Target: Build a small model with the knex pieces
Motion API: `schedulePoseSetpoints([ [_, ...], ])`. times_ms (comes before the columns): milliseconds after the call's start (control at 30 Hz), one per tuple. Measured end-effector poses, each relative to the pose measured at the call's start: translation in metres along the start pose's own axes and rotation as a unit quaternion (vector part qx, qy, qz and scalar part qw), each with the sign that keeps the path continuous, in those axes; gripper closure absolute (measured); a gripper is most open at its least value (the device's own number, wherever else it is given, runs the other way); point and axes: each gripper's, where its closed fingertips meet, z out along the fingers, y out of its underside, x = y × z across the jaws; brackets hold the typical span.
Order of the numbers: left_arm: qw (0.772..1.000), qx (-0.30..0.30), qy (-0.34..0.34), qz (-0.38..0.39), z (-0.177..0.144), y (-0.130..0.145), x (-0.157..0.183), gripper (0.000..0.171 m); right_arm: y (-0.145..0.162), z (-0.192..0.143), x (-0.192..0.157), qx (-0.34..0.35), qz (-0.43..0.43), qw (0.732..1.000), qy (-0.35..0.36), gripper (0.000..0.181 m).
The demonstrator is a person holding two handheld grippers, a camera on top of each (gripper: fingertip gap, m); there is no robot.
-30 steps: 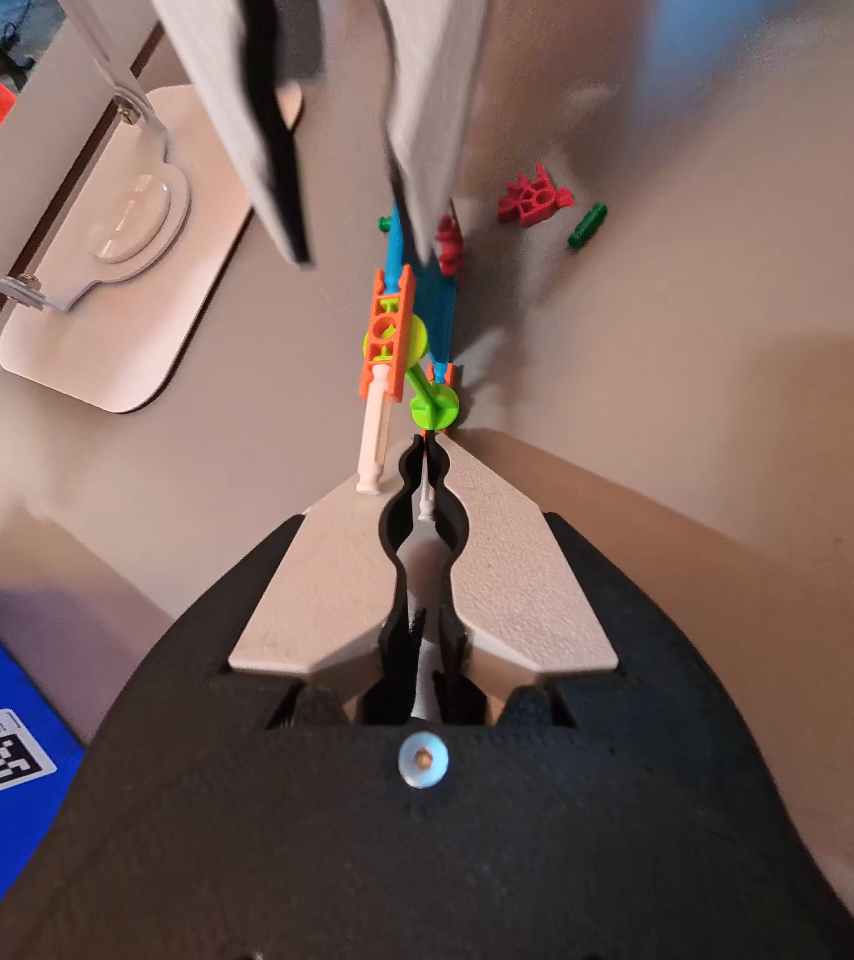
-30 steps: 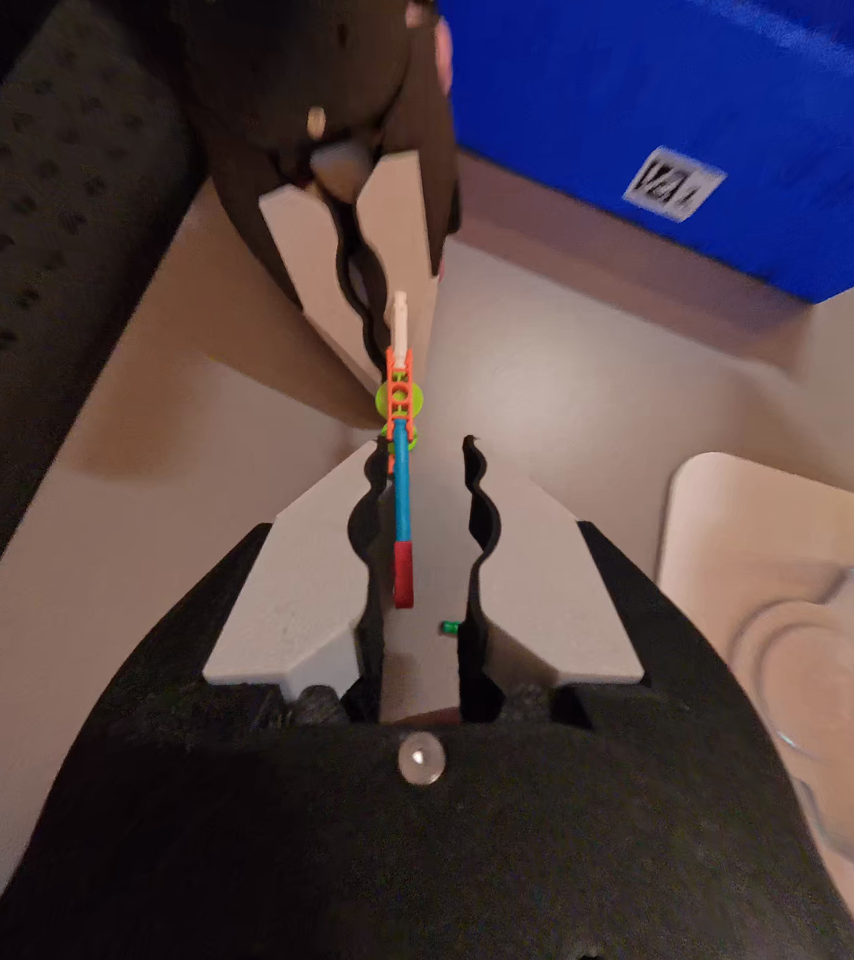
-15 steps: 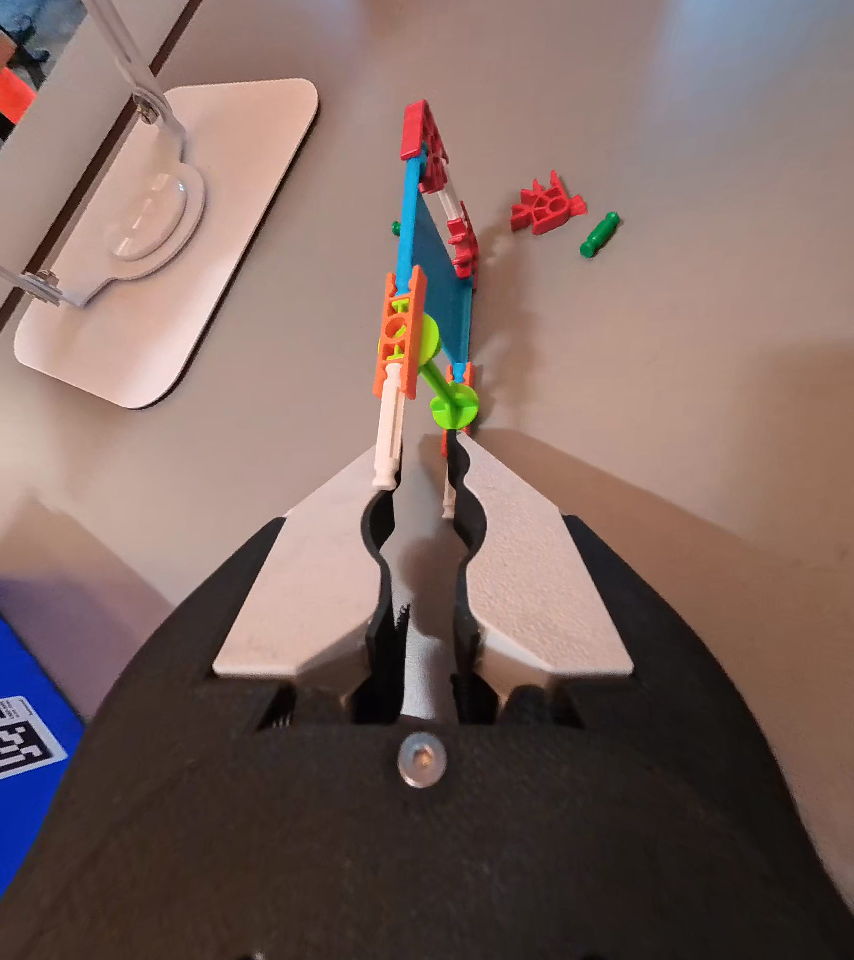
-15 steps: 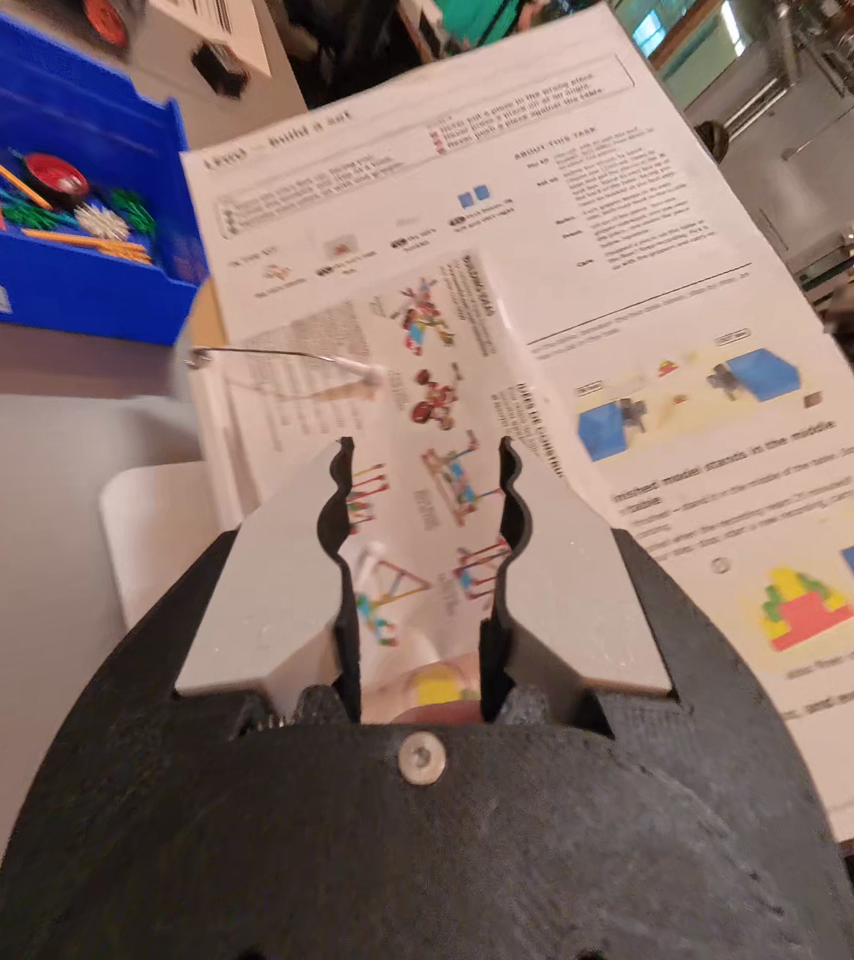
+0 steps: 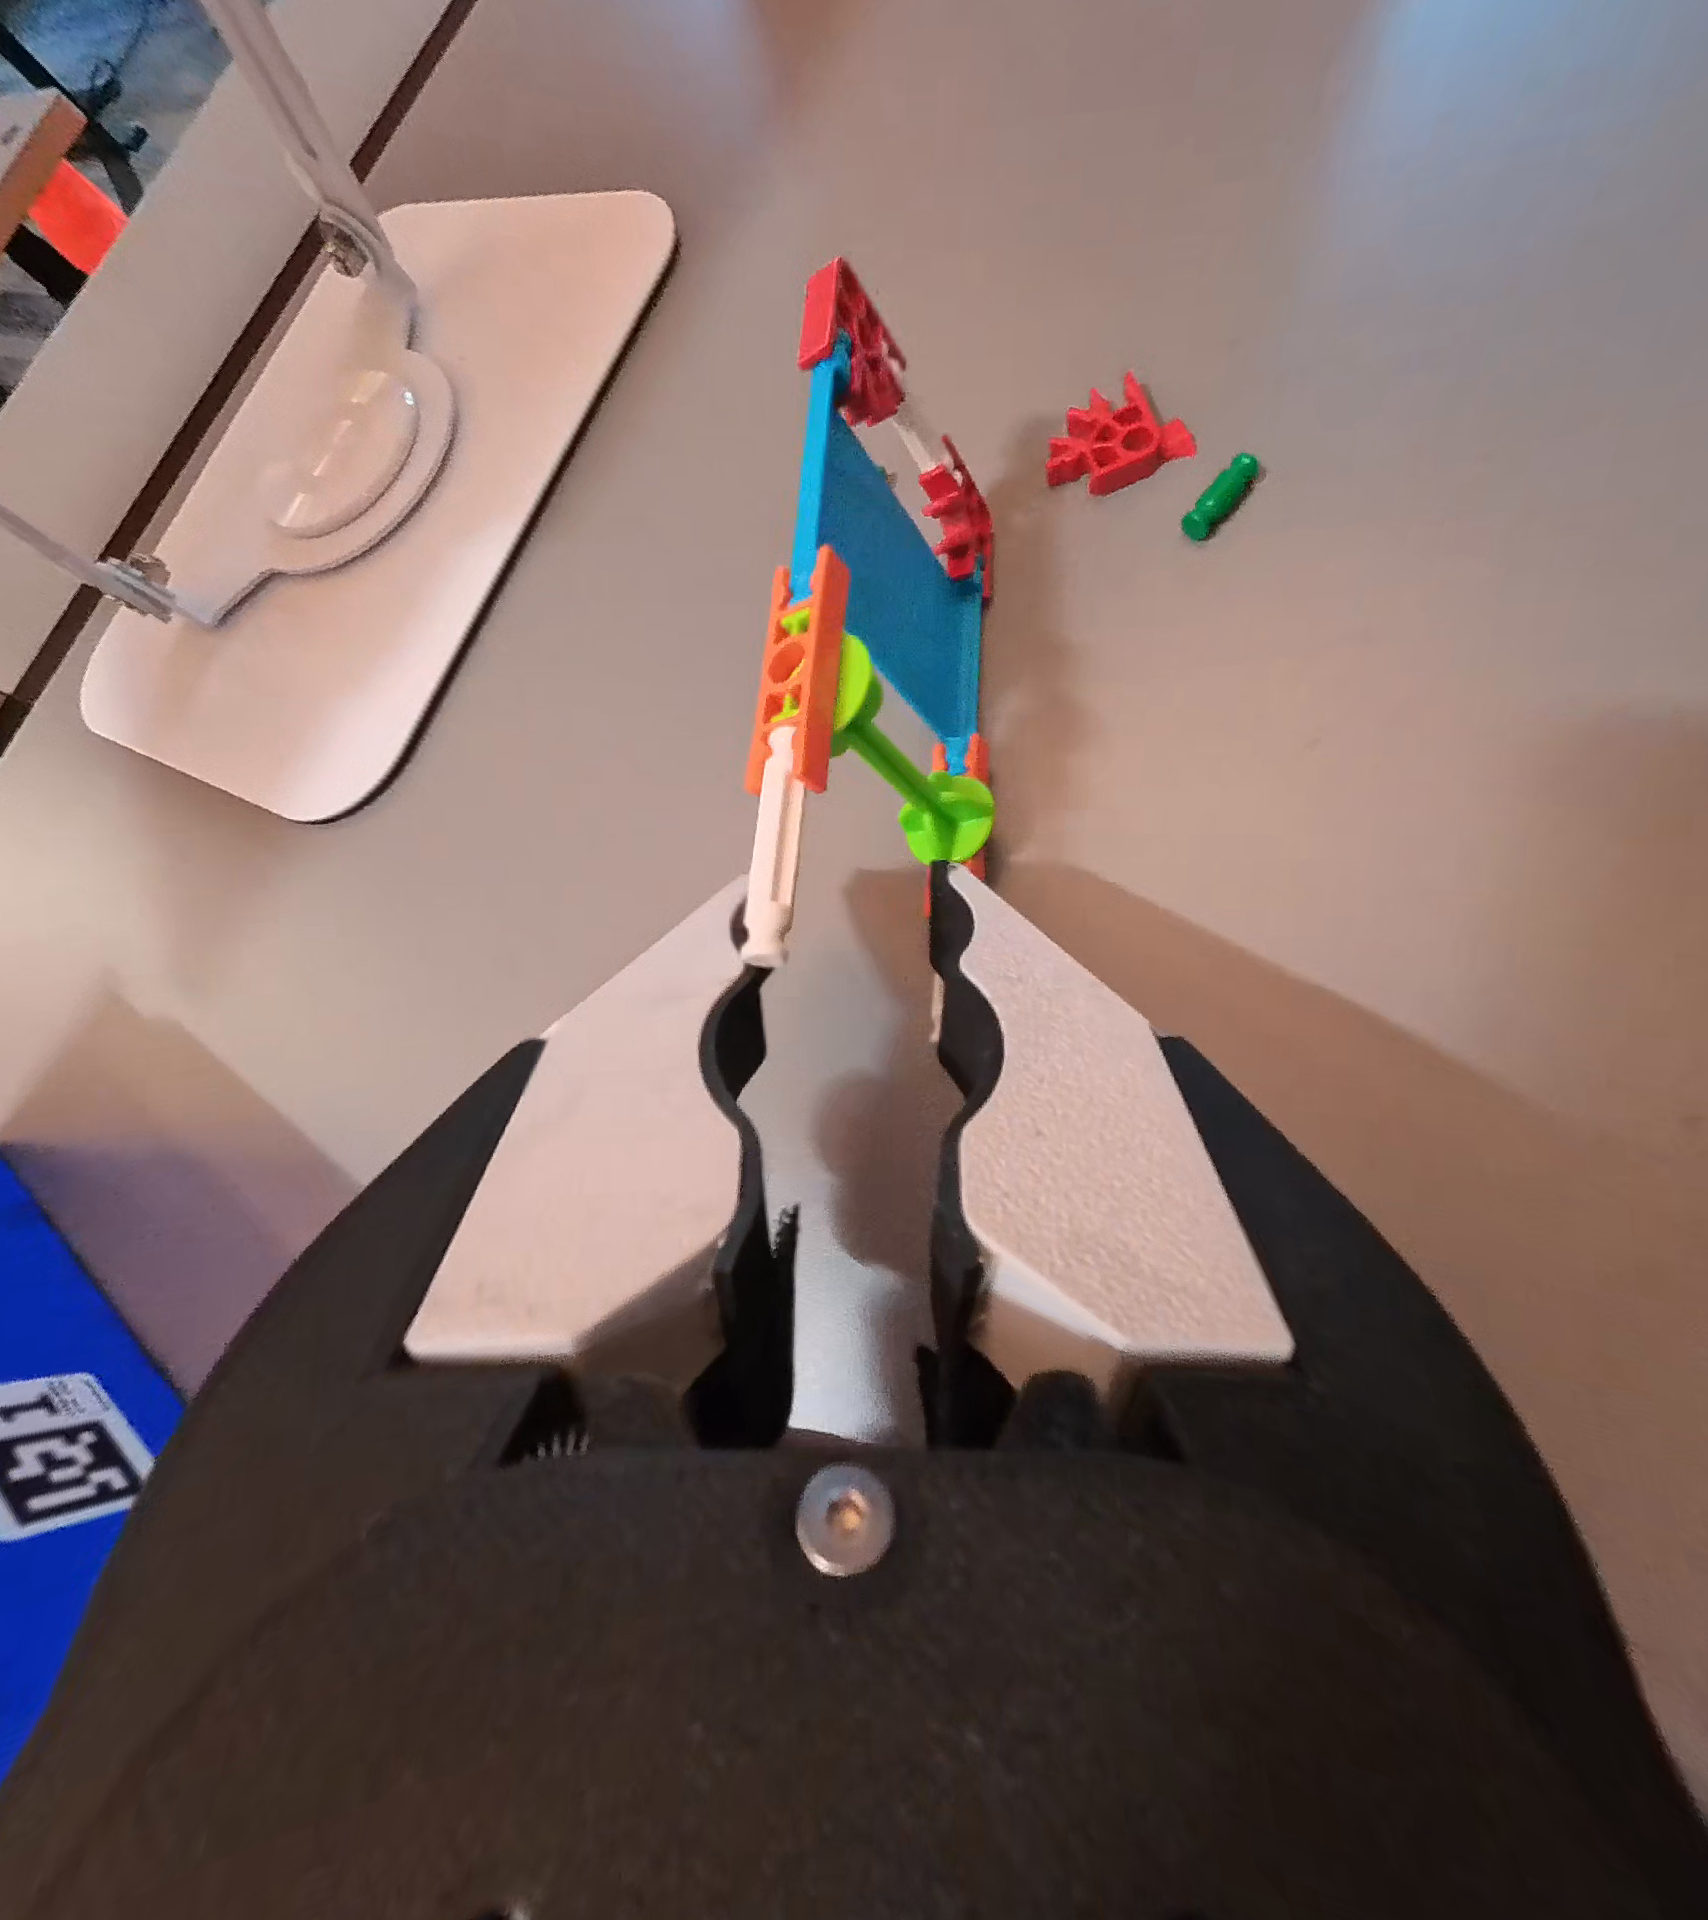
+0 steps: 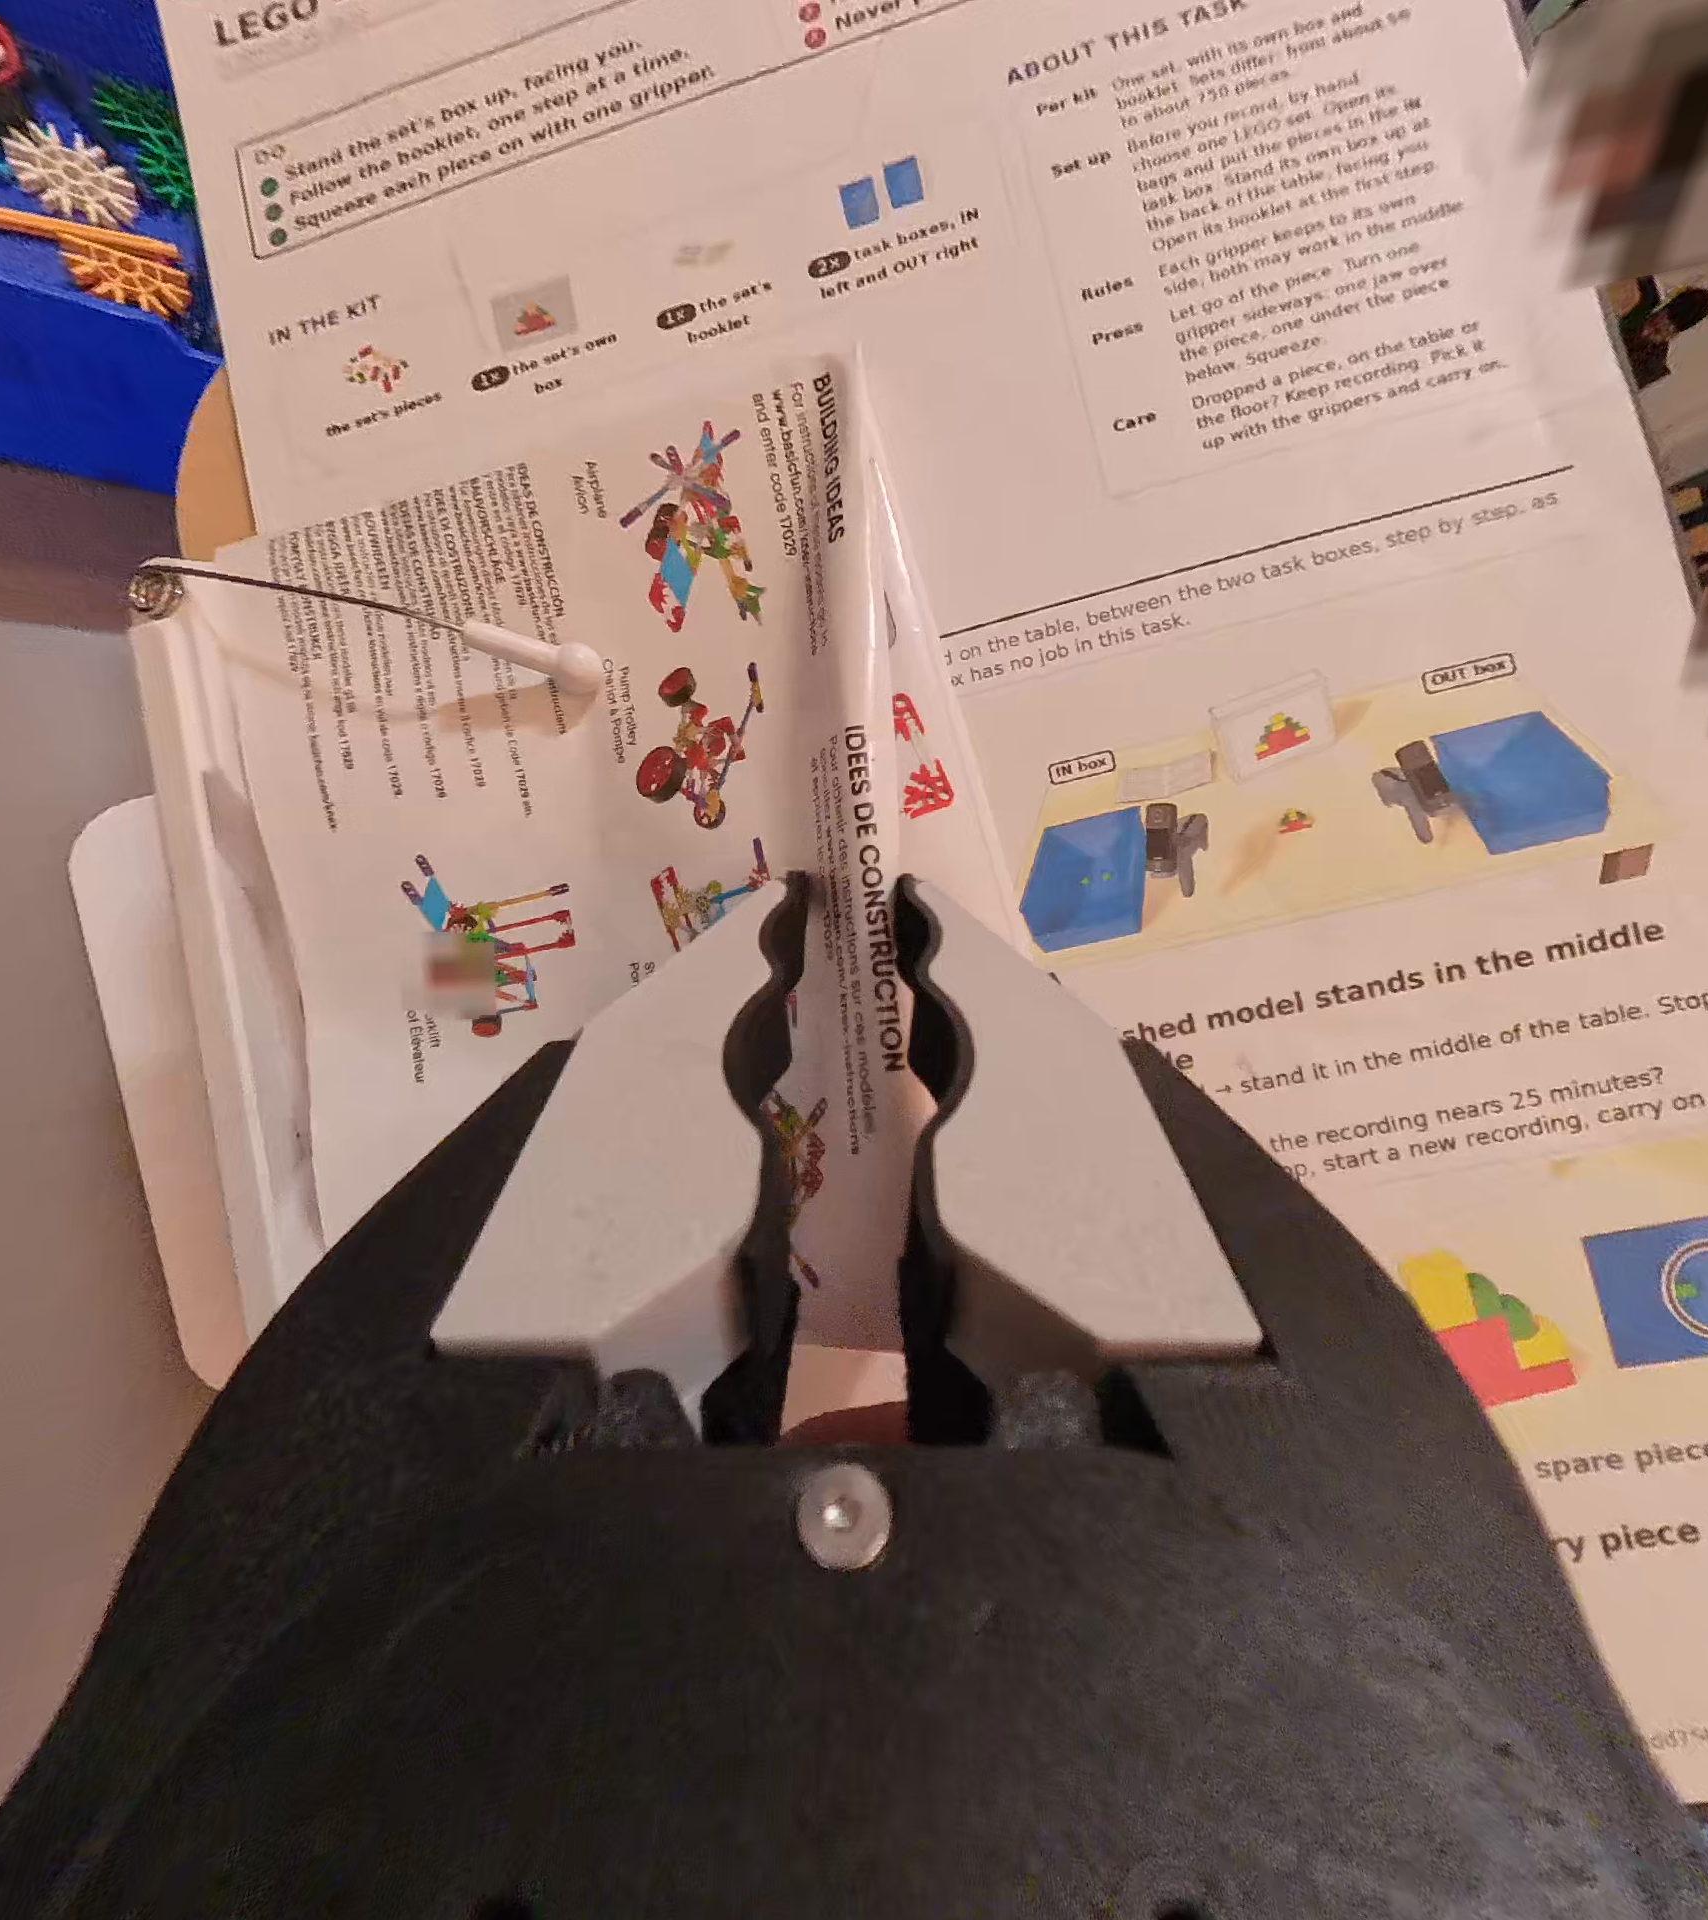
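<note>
Blue-panelled and standing on the table by itself now, the rod-and-connector model [image 5: 891, 613] is no longer in my grip. A second ago my left gripper [image 5: 850, 904] was pinched on its near end; it is now sitting with its jaws well apart, and the model's white rod [image 5: 775, 873] is just crossing the tip of one finger while the lime spool [image 5: 945, 816] is sitting just beyond the other. I am clamping nothing there. A loose red connector [image 5: 1120, 447] and a short green rod [image 5: 1219, 499] are lying beside the model, apart from it. My right gripper [image 6: 852, 883], which was straddling the model's blue rod a second ago, has swung away and is now pointing at the open booklet [image 6: 621, 644] propped on its stand in front of a printed sheet [image 6: 1245, 312]. Its jaws are standing a little apart, with a raised leaf of the booklet running up through the gap — I cannot tell whether either pad is touching the paper. A wire page-holder [image 6: 517, 649] is pressing the left page flat, and a blue parts bin [image 6: 19, 395] is sitting behind.
</note>
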Motion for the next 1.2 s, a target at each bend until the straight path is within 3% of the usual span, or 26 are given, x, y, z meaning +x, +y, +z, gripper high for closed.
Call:
schedulePoseSetpoints([
  [100, 1.0, 0.015, -0.012, -0.014, -0.007, -0.007, -0.009, 0.134, -0.005, -0.006, -0.007, 0.018, -0.004, 1.0, -0.008, 0.181],
  [233, 0.999, 0.041, -0.023, -0.012, -0.017, -0.02, -0.015, 0.131, -0.01, -0.013, -0.007, 0.042, 0.009, 0.999, 0.002, 0.181],
  [433, 0.999, 0.017, -0.021, 0.019, -0.007, -0.014, -0.007, 0.133, -0.024, -0.036, 0.018, 0.098, 0.037, 0.992, 0.064, 0.181],
  [600, 0.999, 0.003, -0.022, 0.029, 0.001, -0.01, -0.004, 0.134, -0.05, -0.077, 0.043, 0.138, 0.009, 0.979, 0.151, 0.181],
  [700, 0.999, 0.001, -0.025, 0.023, 0.0, -0.007, -0.008, 0.132, -0.068, -0.111, 0.041, 0.158, -0.005, 0.975, 0.156, 0.181],
  [933, 0.999, -0.014, -0.025, 0.027, -0.001, 0.003, -0.01, 0.13, -0.071, -0.175, -0.029, 0.149, -0.02, 0.986, 0.068, 0.181],
  [1200, 0.998, -0.036, -0.02, 0.038, 0.0, 0.012, -0.006, 0.134, -0.016, -0.237, -0.134, 0.08, 0.018, 0.996, -0.031, 0.181],
])
